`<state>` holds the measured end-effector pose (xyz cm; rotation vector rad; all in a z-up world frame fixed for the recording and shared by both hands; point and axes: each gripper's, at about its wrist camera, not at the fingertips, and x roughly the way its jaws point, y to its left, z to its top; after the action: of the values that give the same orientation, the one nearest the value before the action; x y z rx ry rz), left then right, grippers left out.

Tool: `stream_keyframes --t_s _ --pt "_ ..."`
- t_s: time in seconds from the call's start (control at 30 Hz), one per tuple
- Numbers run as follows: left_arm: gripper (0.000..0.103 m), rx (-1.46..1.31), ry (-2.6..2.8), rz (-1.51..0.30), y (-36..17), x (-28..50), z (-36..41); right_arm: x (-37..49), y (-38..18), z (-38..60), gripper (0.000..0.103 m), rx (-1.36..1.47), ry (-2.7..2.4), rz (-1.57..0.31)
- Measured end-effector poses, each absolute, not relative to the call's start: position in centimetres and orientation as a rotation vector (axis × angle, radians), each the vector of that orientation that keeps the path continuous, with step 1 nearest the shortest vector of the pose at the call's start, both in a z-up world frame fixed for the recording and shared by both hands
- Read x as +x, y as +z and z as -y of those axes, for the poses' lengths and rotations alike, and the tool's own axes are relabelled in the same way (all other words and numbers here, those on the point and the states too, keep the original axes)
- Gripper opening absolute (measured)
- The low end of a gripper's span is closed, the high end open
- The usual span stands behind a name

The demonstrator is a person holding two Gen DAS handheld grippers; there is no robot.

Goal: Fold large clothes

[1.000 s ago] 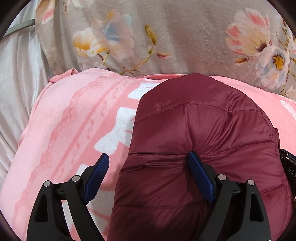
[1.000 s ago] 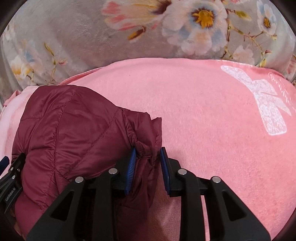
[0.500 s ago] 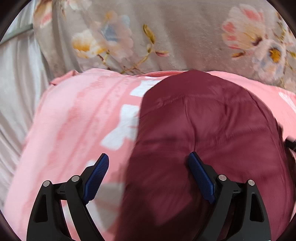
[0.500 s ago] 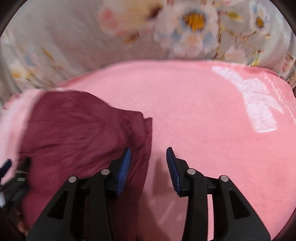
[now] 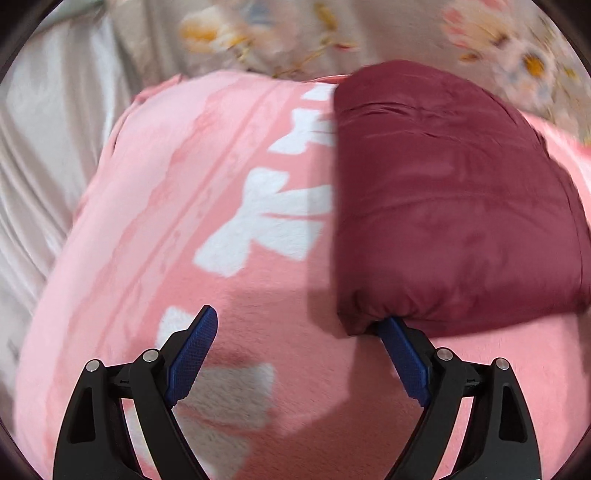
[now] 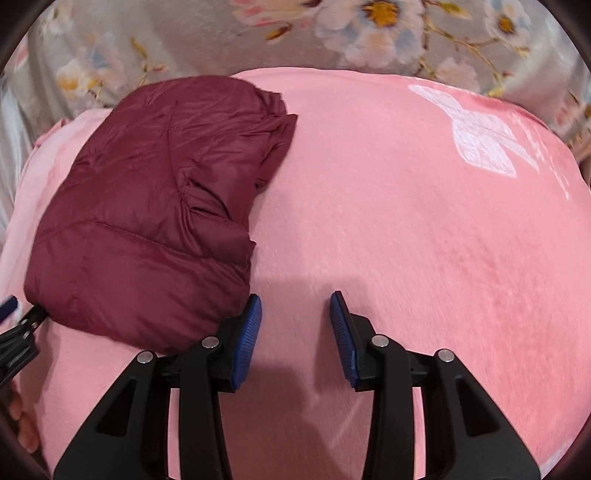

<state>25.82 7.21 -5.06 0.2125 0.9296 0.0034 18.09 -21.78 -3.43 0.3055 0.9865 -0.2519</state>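
The folded maroon puffer jacket lies as a compact bundle on the pink blanket, at centre left of the right wrist view and at centre right of the left wrist view. Judged from how it lies, the folding is done or nearly so, and the step in hand is the release after the last fold.

Left tongs: jaws wide apart, nothing gripped. The right-hand pad sits at the lower edge of the bundle and is partly tucked under it; the left-hand pad is over bare blanket, well clear.

Right tongs: jaws parted with only blanket between them. The left pad stands just beside the bundle's lower right corner (contact cannot be confirmed).

Both tongs point steeply down at the blanket from the lower edge of each frame. A few fingers of a hand show at the lower left edge of the right wrist view.

Next move, as a judgement: if the bundle is accepted, draw both tongs clear without dragging the slippery shell. The loose flaps at the bundle's upper right in the right wrist view may need tucking (they look apt to spring open).

Floral bedding lies beyond the blanket.
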Motion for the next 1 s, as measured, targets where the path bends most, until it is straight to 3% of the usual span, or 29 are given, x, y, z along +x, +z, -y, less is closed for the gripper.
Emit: stream_keyframes --t_s 0.33,0.47,0.53,0.73,0.83,1.0 --pt "0.083 0.139 0.054 -0.834 0.1 20.5 -8.3 11.7 0.4 18.1 0.041 0.291 -0.225 -0.905" --pt "0.084 0.187 0.009 -0.803 0.5 17.0 -6.2 8.8 0.8 15.5 0.054 0.239 -0.224 -0.862" --pt "0.084 0.195 -0.026 -0.812 -0.3 15.3 -4.9 7.7 0.8 14.4 0.065 0.190 -0.245 -0.836" --pt "0.084 0.227 -0.077 -0.825 -3.4 11.6 -2.0 4.3 -0.8 12.7 0.082 0.123 -0.253 -0.833" --pt "0.084 0.234 -0.077 -0.833 -4.6 10.4 -1.4 3.1 -0.5 12.9 0.089 0.147 -0.266 -0.809" --pt "0.084 0.225 -0.057 -0.814 -4.8 9.9 -1.5 2.9 -0.8 12.6 0.091 0.151 -0.274 -0.824"
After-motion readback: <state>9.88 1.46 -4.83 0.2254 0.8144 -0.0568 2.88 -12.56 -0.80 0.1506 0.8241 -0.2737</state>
